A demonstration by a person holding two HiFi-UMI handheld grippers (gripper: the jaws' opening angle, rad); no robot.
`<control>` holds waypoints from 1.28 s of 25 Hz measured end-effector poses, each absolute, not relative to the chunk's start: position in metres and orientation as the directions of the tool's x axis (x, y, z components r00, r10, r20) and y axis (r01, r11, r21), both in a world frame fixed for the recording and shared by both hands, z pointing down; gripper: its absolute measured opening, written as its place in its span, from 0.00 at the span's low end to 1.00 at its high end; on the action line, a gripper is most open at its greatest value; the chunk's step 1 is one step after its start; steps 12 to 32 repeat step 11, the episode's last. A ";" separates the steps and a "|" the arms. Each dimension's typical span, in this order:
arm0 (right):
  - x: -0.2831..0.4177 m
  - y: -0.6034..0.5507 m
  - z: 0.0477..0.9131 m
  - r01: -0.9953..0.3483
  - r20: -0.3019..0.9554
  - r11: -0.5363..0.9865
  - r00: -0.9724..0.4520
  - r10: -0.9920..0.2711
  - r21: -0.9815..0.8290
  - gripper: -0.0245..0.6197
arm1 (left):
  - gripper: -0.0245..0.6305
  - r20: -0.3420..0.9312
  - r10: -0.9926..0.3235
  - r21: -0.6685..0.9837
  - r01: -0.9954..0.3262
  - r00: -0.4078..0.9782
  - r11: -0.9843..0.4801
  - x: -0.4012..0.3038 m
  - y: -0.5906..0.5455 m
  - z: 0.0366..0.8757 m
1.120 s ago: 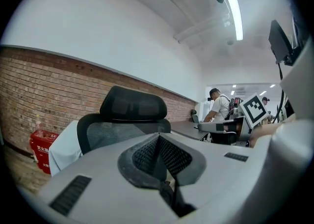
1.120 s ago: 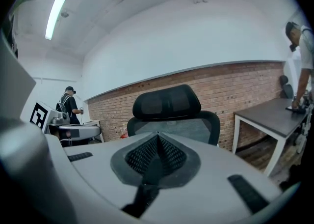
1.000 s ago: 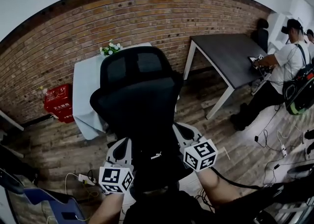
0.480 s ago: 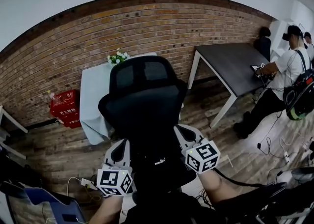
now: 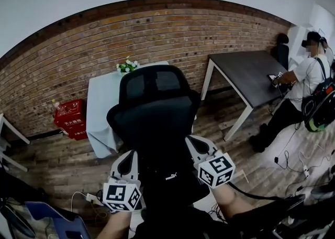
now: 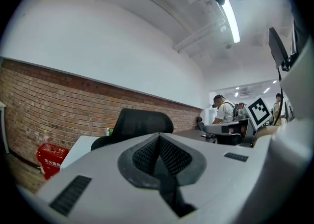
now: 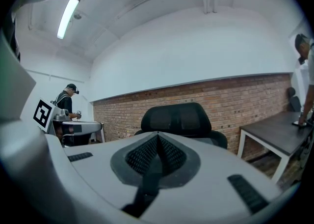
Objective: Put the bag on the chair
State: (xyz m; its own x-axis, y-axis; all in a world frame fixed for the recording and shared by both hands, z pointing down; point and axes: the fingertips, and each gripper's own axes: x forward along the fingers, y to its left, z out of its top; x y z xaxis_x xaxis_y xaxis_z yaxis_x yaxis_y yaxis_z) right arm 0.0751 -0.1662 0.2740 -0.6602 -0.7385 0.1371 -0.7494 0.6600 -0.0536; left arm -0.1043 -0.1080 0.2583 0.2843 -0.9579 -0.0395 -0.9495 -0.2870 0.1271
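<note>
A black office chair [image 5: 152, 112] stands right in front of me, its mesh headrest toward the brick wall. Just on its near side hangs a black bag [image 5: 170, 183] with a small white logo, held up between both grippers. My left gripper [image 5: 127, 161] is shut on a dark strap of the bag, which runs between its closed jaws in the left gripper view [image 6: 158, 139]. My right gripper [image 5: 198, 147] is shut on another strap in the same way [image 7: 158, 137]. The chair [image 6: 142, 122] [image 7: 179, 117] shows beyond each gripper. The bag's lower part is lost in the dark below.
A small table under a white cloth [image 5: 99, 107] with flowers [image 5: 127, 65] stands behind the chair by the brick wall. A red crate [image 5: 70, 120] sits left of it. A dark table [image 5: 248, 73] and a person [image 5: 309, 78] are at the right. Cables [image 5: 293, 162] lie on the wooden floor.
Both grippers have risen a little with the bag between them. The head view has tilted up, so the chair sits lower in the picture. Both grips look the same.
</note>
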 end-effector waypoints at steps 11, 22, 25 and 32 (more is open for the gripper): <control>0.073 -0.166 0.269 -0.753 0.123 0.656 -0.657 -0.744 -0.052 0.06 | 0.05 -0.036 -0.962 0.127 -0.954 0.270 -0.272 -0.109 -0.105 0.255; 0.073 -0.166 0.269 -0.753 0.123 0.656 -0.657 -0.744 -0.052 0.06 | 0.05 -0.036 -0.962 0.127 -0.954 0.270 -0.272 -0.109 -0.105 0.255; 0.073 -0.166 0.269 -0.753 0.123 0.656 -0.657 -0.744 -0.052 0.06 | 0.05 -0.036 -0.962 0.127 -0.954 0.270 -0.272 -0.109 -0.105 0.255; 0.073 -0.166 0.269 -0.753 0.123 0.656 -0.657 -0.744 -0.052 0.06 | 0.05 -0.036 -0.962 0.127 -0.954 0.270 -0.272 -0.109 -0.105 0.255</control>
